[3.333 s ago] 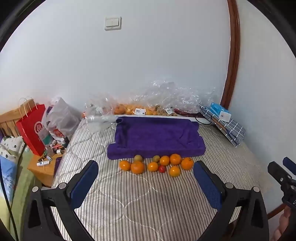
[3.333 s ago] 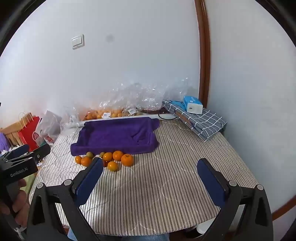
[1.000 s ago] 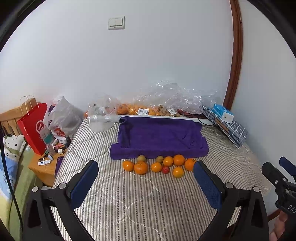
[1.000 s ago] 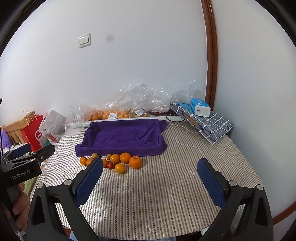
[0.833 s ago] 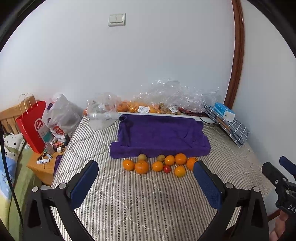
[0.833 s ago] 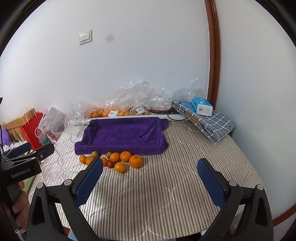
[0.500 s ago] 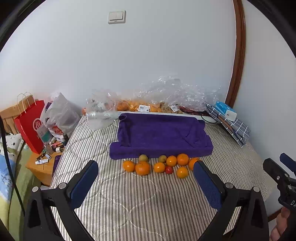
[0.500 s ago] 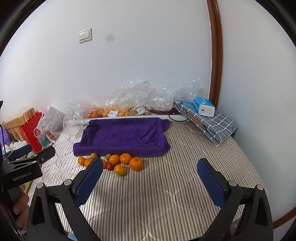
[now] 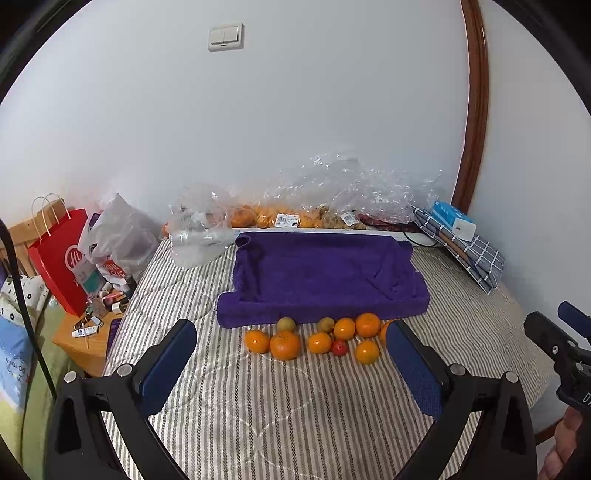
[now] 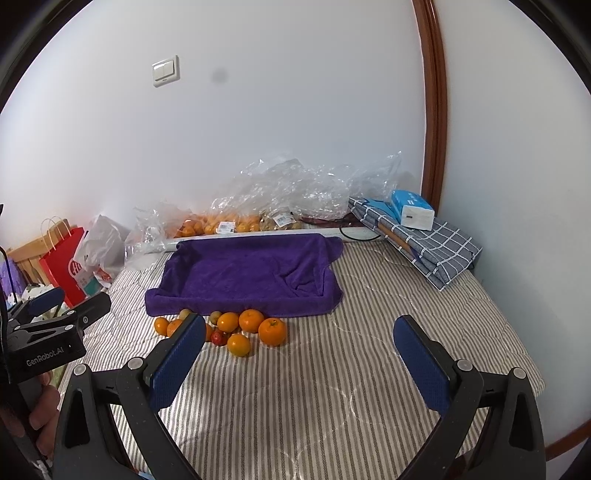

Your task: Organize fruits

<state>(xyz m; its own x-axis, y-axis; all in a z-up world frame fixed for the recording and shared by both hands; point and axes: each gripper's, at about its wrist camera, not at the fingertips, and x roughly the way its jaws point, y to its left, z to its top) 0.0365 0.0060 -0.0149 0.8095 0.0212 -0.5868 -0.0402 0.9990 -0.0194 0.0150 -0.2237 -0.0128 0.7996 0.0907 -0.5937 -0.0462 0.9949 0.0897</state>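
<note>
Red paper of a shopping bag (image 9: 59, 258) fills the far left of the left wrist view, standing on a low wooden stand (image 9: 83, 341) beside a grey plastic bag (image 9: 122, 236). Further right, a striped quilted bed (image 9: 258, 398) takes up the middle and lower frame. At its centre lies a purple towel (image 9: 317, 275) with raised, folded edges, bare inside. Just below the towel's near edge sits the cluster of fruits (image 9: 317, 338): several oranges, two small greenish-brown fruits touching the towel's edge, and one small red fruit (image 9: 339, 347) among them. Behind the towel, along the white wall, crumpled clear plastic bags (image 9: 332, 199) hold more oranges. To the right of those, a folded checked cloth (image 9: 465, 251) carries a blue and white box (image 9: 452, 220). A light switch (image 9: 225, 36) is on the wall in the upper middle.

Low in the frame, the left gripper (image 9: 291, 345) hangs above the bed with its jaws wide apart and nothing between them, the fruits showing in the gap. At the far right edge, the right gripper (image 9: 557, 339) is seen from the side, held in a hand (image 9: 561, 443).

In the right wrist view, the left gripper (image 10: 55, 314) shows at the left edge, the fruits (image 10: 229, 328) sit left of centre, and the right gripper (image 10: 299, 338) has its jaws spread wide over the bare striped bed (image 10: 332, 387).
</note>
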